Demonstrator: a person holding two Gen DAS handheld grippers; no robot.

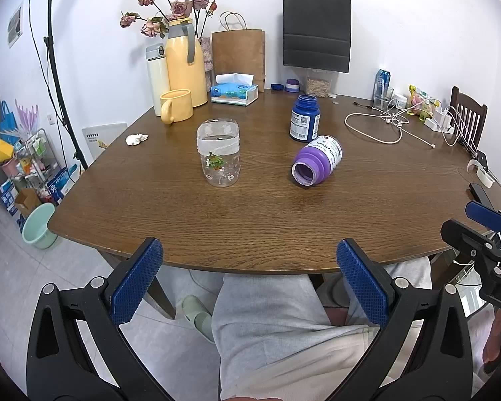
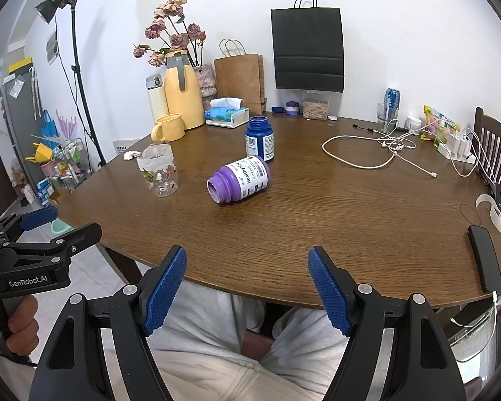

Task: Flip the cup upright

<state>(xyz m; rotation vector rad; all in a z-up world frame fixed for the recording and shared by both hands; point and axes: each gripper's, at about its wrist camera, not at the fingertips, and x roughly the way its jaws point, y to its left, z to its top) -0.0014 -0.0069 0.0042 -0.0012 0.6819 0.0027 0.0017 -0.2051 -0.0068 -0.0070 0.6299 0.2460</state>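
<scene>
Lying on its side near the middle of the wooden table (image 1: 284, 227) is the purple cup (image 1: 317, 161), its open mouth turned toward you and its label facing up; nothing touches it. Just behind it stands a dark blue bottle (image 1: 304, 118), upright and apart from it. To its left, well clear, a clear glass jar (image 1: 218, 153) with a white band and small decals stands upright. Farther back on the left you have a yellow mug (image 1: 176, 105), a yellow thermos jug (image 1: 186, 67) and a tissue box (image 1: 234, 93); brown and black paper bags stand against the wall. White cables (image 1: 384, 127) trail across the right side of the table, and a black phone (image 2: 484, 257) lies at the right edge. Your left gripper (image 1: 249, 277) is held off the near table edge, above your lap, jaws spread wide and holding nothing. Your right gripper (image 2: 247, 287) sits likewise short of the near edge, jaws spread and empty. Both grippers are well apart from the cup. Your hand (image 2: 21, 324) shows on the left gripper's handle in the right wrist view.
</scene>
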